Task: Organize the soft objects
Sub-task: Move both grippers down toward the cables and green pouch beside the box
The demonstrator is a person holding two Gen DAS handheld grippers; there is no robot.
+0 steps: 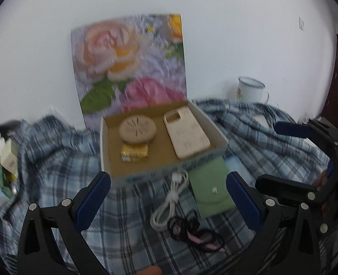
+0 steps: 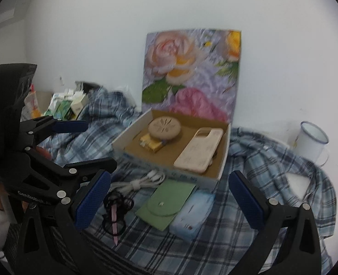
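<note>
Rumpled plaid cloth (image 1: pixel 54 160) covered the bench; my box (image 1: pixel 159 142) already held a phone case (image 1: pixel 186 135). Outside waited cable (image 1: pixel 171 201), green pouch (image 1: pixel 211 192) and hair ties (image 1: pixel 192 233). Left claw (image 1: pixel 169 204) and right claw (image 2: pixel 170 198) stood spread, empty.

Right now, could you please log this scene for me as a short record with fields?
surface: plaid cloth
box: open, holding a round beige disc, a yellow packet and a beige phone case
in front of box: white cable, green pouch, light blue pack, black and pink cord
behind box: floral picture
mug: white, by wall
left claw: open
right claw: open
</note>
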